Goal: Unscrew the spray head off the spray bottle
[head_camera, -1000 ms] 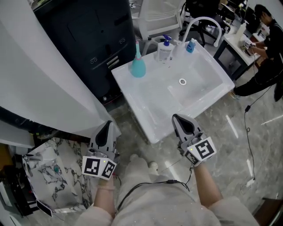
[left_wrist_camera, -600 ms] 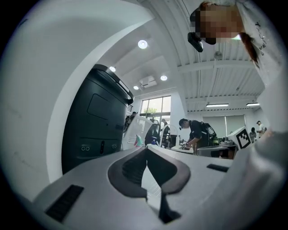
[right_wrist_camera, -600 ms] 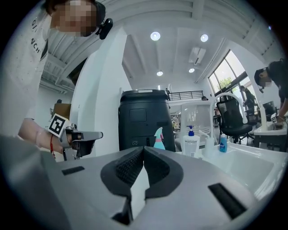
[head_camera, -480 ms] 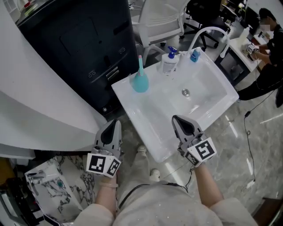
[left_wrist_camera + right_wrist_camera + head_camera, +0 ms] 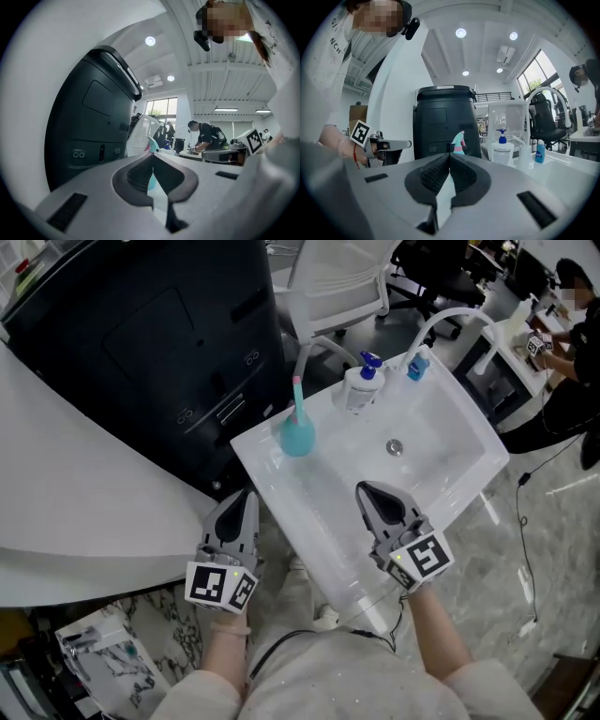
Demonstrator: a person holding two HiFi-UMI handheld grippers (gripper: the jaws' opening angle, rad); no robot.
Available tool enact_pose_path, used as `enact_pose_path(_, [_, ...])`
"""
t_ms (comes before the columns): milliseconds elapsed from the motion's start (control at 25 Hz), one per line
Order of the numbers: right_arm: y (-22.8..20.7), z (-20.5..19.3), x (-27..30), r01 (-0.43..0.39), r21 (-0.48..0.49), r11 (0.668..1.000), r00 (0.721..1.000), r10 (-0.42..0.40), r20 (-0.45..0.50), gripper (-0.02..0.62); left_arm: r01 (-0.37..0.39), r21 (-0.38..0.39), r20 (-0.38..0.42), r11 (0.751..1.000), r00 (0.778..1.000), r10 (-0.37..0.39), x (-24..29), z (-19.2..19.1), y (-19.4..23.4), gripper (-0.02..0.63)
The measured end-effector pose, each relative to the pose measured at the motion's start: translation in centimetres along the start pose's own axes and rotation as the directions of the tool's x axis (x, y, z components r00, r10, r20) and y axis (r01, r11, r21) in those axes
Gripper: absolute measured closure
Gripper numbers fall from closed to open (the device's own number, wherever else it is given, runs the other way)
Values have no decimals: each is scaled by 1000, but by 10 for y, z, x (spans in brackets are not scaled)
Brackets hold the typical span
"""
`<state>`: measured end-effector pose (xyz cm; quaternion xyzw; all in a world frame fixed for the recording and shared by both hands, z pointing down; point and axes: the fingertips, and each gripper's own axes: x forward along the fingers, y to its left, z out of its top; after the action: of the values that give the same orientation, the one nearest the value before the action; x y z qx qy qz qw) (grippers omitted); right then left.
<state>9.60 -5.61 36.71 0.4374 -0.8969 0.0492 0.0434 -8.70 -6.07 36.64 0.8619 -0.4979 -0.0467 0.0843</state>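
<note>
A teal spray bottle (image 5: 298,432) with a pink trigger head stands upright on the far left corner of the white sink (image 5: 281,488). The same spray bottle (image 5: 458,142) shows just above the closed jaws in the right gripper view, and its spray head (image 5: 151,145) peeks over the jaws in the left gripper view. My left gripper (image 5: 246,499) is shut and empty, held beside the sink's near left edge. Shut and empty too, my right gripper (image 5: 367,489) hovers over the sink's front rim. Both point towards the bottle and are well short of it.
A curved faucet (image 5: 452,319), a white pump bottle (image 5: 360,385) and a small blue bottle (image 5: 417,364) stand along the sink's back edge. A tall black cabinet (image 5: 141,334) is left of the sink, a white chair (image 5: 337,277) behind it. A person (image 5: 574,381) stands at far right.
Both grippers have moved forward towards the sink, still shut. The right one now hangs over the sink's front rim, and the left one has come level with its near left edge.
</note>
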Motion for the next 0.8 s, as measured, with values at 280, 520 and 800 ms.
enact_pose_path(280, [-14,10,36,1,-10,1000,1000,-1,0,589,45,-18,-19,999,999,-45,37,-5,13,600])
enact_pose_path(520, [-23,16,67,-5,-6,1000,1000,5,-23,574,110,-18,-35,994,993,-111,71,-10,18,600])
enact_pose_path(800, [-23,24,106,-43,6,999,998,44,-47,476,180,-27,-79,983,980,-181,103,-29,19,493])
